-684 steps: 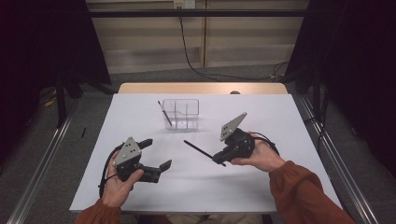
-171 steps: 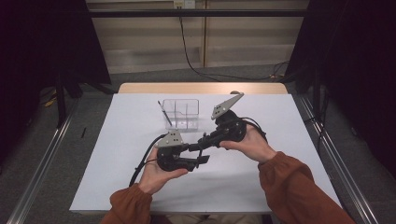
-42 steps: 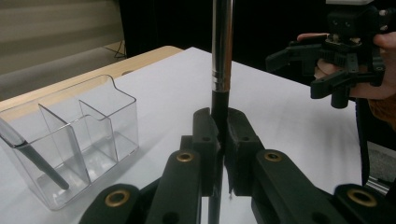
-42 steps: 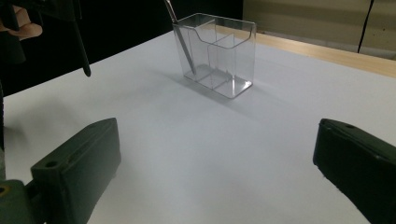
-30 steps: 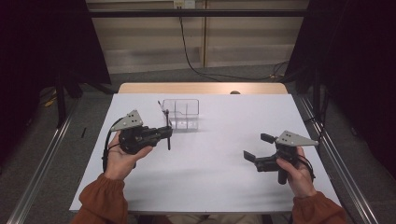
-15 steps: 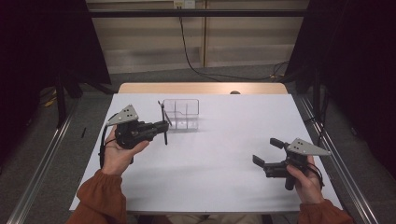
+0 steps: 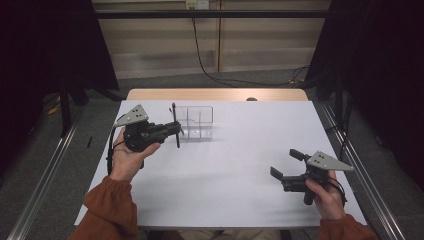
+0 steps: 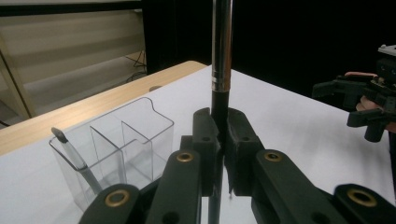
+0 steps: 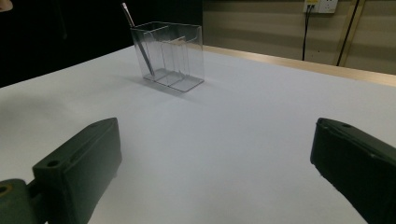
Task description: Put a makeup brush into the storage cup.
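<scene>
My left gripper [image 7: 176, 128] is shut on a black pen [image 7: 174, 111] that stands upright just left of the clear divided organizer [image 7: 198, 123]. In the left gripper view the pen [image 8: 222, 46], black with a silver band, rises from between the closed jaws of the left gripper [image 8: 220, 127], and the organizer [image 8: 135, 140] sits to its left. A thin grey stick [image 8: 70, 150] leans in the organizer's end compartment. My right gripper [image 7: 286, 163] is open near the table's right front with nothing between its jaws. From the right gripper [image 9: 215, 158] the organizer [image 9: 170, 56] stands far ahead.
White paper [image 7: 230, 165] covers the table, with a bare wooden strip [image 7: 215, 95] along the far edge. Dark curtains hang at both sides. A metal rail [image 7: 45, 170] runs along the floor at the left.
My right gripper has drifted to the right and toward the near edge, still open. The left gripper keeps the pen upright beside the organizer, barely shifted.
</scene>
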A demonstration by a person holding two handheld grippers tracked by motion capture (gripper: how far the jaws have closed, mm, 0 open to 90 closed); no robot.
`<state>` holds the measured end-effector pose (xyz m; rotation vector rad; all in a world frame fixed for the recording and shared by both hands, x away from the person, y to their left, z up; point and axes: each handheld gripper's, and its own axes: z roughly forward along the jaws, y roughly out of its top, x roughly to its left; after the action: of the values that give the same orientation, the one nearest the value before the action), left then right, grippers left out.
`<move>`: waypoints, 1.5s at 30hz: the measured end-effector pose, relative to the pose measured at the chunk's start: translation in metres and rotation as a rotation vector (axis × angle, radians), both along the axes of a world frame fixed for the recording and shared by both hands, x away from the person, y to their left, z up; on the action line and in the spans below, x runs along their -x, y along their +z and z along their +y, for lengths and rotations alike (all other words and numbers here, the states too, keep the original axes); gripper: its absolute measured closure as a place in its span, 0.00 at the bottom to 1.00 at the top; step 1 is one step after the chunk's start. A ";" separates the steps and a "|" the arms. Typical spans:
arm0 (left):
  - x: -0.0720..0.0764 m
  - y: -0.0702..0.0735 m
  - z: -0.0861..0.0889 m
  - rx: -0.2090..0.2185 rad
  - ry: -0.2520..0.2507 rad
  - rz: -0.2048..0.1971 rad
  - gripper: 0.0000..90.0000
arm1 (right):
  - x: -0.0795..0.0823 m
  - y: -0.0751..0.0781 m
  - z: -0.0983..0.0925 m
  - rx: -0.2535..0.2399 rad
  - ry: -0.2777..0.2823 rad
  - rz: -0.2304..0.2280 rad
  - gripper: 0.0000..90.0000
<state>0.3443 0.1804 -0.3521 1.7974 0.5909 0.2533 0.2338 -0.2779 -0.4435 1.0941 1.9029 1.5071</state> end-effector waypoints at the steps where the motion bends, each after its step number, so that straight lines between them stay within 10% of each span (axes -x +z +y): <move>1: 0.000 0.000 -0.001 0.000 0.003 -0.002 0.93 | 0.001 -0.001 0.002 -0.006 0.002 0.003 0.01; 45: -0.078 -0.007 -0.035 0.000 0.195 -0.051 0.93 | 0.001 -0.004 0.004 -0.005 0.023 0.011 0.01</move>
<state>0.4220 0.1455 -0.3595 1.7293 0.7308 0.4311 0.2327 -0.2737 -0.4479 1.0886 1.9261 1.5224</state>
